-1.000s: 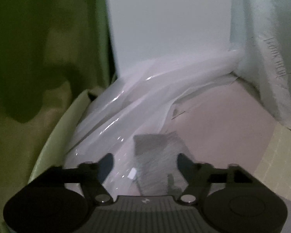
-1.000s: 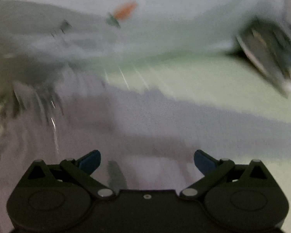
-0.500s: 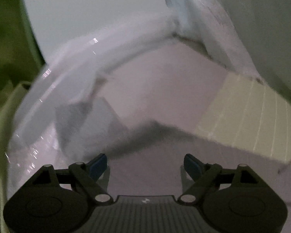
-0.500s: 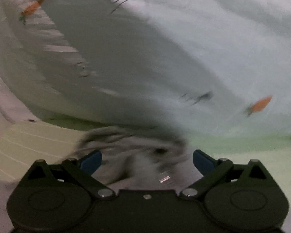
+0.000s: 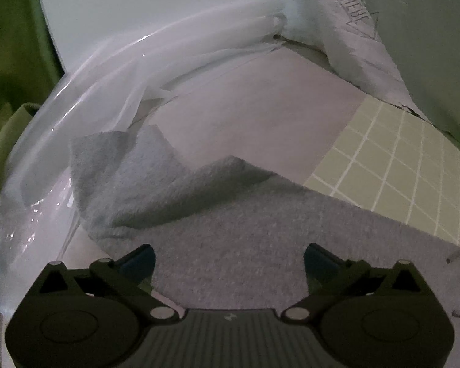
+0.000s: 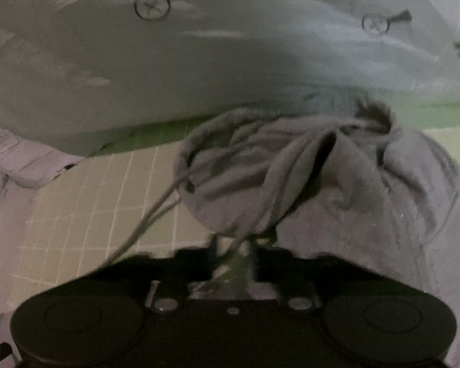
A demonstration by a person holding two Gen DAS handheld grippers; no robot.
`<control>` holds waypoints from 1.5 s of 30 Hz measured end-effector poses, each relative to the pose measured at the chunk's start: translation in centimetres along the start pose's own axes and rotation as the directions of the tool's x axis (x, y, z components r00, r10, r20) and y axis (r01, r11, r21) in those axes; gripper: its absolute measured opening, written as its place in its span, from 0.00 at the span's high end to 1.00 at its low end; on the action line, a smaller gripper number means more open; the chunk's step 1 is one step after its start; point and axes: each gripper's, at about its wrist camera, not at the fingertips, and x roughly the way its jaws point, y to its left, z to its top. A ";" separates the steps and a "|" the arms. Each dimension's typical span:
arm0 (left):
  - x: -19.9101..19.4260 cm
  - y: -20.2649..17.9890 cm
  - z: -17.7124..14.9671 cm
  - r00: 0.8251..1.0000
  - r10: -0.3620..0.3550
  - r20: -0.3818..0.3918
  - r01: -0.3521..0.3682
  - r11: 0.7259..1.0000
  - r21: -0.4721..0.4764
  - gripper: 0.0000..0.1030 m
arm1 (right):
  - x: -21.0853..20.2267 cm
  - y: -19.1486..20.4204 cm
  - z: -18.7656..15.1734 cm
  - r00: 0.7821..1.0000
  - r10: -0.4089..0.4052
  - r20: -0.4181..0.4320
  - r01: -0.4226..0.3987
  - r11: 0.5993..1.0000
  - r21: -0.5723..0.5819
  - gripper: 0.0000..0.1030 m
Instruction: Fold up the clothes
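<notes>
Both wrist views look forward, close over the grey garment (image 5: pixel 260 233) and gridded mat (image 6: pixel 86 214).

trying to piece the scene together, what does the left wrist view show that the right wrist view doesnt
Only the left wrist view shows the clear plastic bag along the left, the bare pinkish surface beyond the cloth, and the left gripper open just above flat fabric.

Only the right wrist view shows the right gripper shut on a bunched part of the grey garment, a drawstring trailing from it, and carrot-print fabric behind.

Both show the grey garment and the gridded green mat.
</notes>
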 end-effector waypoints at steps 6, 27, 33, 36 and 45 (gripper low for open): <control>0.1 0.2 0.1 1.000 -0.018 -0.001 0.018 1.000 0.007 0.00 | -6.9 -2.1 -0.1 0.991 -0.002 0.132 0.011 0.998 -0.069 0.96; 0.4 0.4 0.9 0.999 -0.030 -0.037 0.031 0.999 0.018 0.00 | -3.0 2.2 0.7 0.973 -0.165 0.164 0.193 0.966 -0.173 0.01; 0.7 0.5 1.3 0.997 -0.038 -0.060 0.040 0.999 0.031 0.00 | 1.5 7.2 0.0 0.994 -0.055 0.098 0.073 0.979 -0.189 0.07; 0.8 0.5 1.5 0.996 -0.045 -0.074 0.048 0.998 0.041 0.00 | 3.9 8.7 0.2 0.998 -0.020 0.056 0.031 0.978 -0.207 0.23; 1.1 0.3 1.7 0.996 -0.045 -0.083 0.049 0.998 0.043 0.00 | 6.3 10.5 -0.1 1.000 -0.003 0.025 0.010 0.958 -0.287 0.57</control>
